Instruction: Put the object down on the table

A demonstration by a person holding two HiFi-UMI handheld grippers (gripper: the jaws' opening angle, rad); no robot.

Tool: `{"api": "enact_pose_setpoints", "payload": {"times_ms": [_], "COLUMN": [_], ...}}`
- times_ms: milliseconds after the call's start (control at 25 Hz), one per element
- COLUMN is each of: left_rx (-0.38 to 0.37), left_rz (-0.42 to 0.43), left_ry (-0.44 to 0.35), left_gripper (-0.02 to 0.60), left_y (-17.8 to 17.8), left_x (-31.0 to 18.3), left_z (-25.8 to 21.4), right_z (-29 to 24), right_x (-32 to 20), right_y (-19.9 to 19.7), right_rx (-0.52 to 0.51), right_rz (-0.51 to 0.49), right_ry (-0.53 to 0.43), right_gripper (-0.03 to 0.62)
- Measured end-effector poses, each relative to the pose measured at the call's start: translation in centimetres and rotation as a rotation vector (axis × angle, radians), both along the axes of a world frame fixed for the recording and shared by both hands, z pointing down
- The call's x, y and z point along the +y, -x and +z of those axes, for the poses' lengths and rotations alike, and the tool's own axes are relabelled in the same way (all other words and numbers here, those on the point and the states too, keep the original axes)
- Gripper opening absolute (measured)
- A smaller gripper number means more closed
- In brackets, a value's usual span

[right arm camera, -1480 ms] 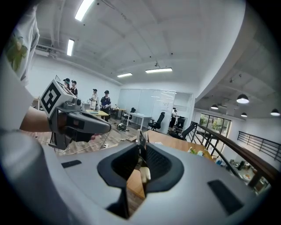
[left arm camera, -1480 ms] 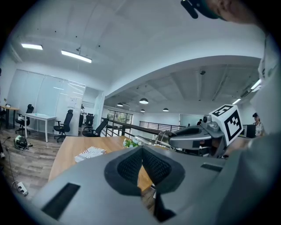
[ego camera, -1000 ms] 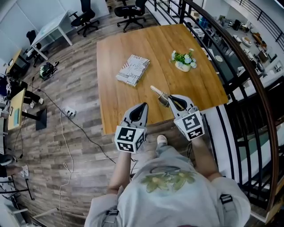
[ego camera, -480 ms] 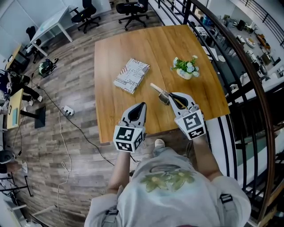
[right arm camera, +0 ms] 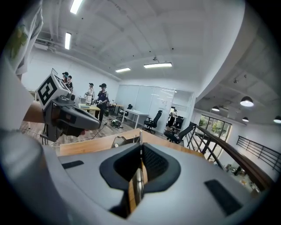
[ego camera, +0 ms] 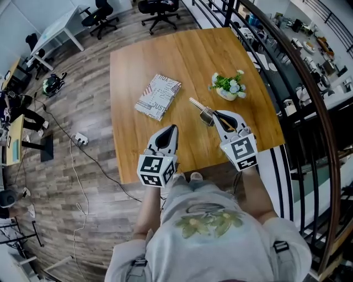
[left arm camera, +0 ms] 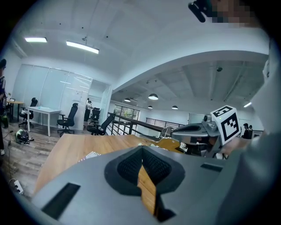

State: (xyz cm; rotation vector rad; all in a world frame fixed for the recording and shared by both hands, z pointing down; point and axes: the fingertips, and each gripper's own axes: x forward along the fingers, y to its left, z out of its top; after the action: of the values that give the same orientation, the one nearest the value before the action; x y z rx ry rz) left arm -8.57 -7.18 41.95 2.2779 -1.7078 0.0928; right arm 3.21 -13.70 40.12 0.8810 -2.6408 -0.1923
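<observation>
A metal utensil (ego camera: 204, 114) with a small cup and a long flat handle sticks out of my right gripper (ego camera: 214, 115), which is shut on it. It hangs over the near right part of the wooden table (ego camera: 165, 60). In the right gripper view the handle (right arm camera: 137, 182) runs between the closed pads and the cup (right arm camera: 124, 141) shows past the tips. My left gripper (ego camera: 172, 130) is over the table's near edge, shut, with nothing in it. In the left gripper view its jaws (left arm camera: 142, 154) meet at the tips.
A patterned book (ego camera: 158, 97) lies at mid-table to the left. A small potted plant (ego camera: 226, 86) stands to the right, just beyond the utensil. A black railing (ego camera: 289, 77) runs along the table's right side. Office chairs (ego camera: 157, 6) stand beyond the far edge.
Both grippers have moved forward, farther over the table's near part. The right one still has the utensil in it.
</observation>
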Motion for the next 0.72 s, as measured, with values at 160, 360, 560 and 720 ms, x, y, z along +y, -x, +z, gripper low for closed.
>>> {"api": "enact_pose_setpoints", "payload": {"times_ms": [160,360,560,720], "left_rx": [-0.011,-0.015,-0.027,-0.018], "left_rz": [0.03,0.052,0.083,0.091], "left_ry": [0.014,0.017,0.038,0.073], "left_gripper": [0.014,0.014,0.014,0.014], "left_y": [0.3,0.7,0.4,0.3], "left_x": [-1.7,-4.0,-4.9,-4.7], "left_z": [-0.3,-0.5,1.0,2.4], "right_z": [0.3,-0.1,2.1,4.3], "right_x": [-1.4,-3.9,-5.0,-5.1], "right_y": [0.0,0.1,0.1,-0.3], "right_rx": [0.005,0.0,0.02,0.049], "right_rz": [0.022,0.051,0.074,0.084], "right_ry": [0.019,0.012,0.04,0.081], "right_gripper": [0.014,0.014,0.014,0.014]}}
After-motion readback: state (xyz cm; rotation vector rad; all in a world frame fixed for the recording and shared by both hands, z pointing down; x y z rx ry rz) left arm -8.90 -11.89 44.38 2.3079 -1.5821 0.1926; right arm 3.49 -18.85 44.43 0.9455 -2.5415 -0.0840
